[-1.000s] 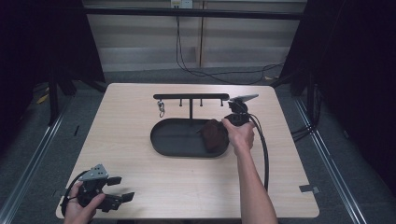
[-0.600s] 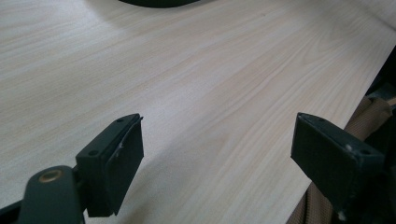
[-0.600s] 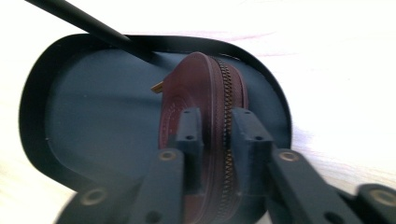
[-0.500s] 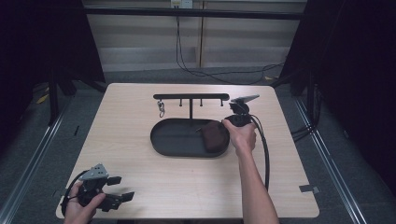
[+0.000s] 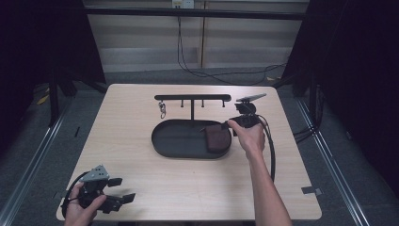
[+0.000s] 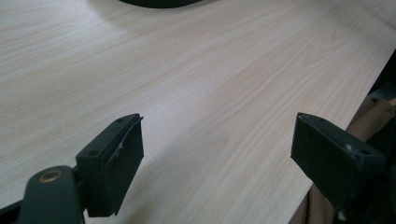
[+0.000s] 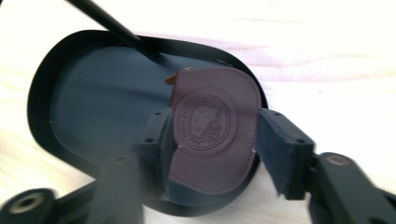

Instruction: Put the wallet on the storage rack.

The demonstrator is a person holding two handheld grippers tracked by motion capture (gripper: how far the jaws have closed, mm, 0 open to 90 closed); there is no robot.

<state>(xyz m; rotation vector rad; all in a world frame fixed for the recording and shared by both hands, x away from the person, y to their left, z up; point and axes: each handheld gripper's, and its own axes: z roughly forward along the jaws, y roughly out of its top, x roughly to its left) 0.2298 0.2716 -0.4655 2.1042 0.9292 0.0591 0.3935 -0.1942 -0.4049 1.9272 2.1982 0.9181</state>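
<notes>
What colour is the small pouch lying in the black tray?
Dark reddish-brown pouch with an embossed round emblem, seen best in the right gripper view.

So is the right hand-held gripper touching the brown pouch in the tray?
Cannot tell. In the right gripper view the right hand-held gripper has just been opening around the brown pouch; neither contact nor gap shows plainly.

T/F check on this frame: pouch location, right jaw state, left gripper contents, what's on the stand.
1. The brown leather pouch lies in the black oval tray. True.
2. The right gripper is clamped shut on the pouch. False: its jaws have just been opening and flank the pouch.
3. The left gripper holds the pouch. False: open over bare table.
4. A key ring hangs from the stand. True.
</notes>
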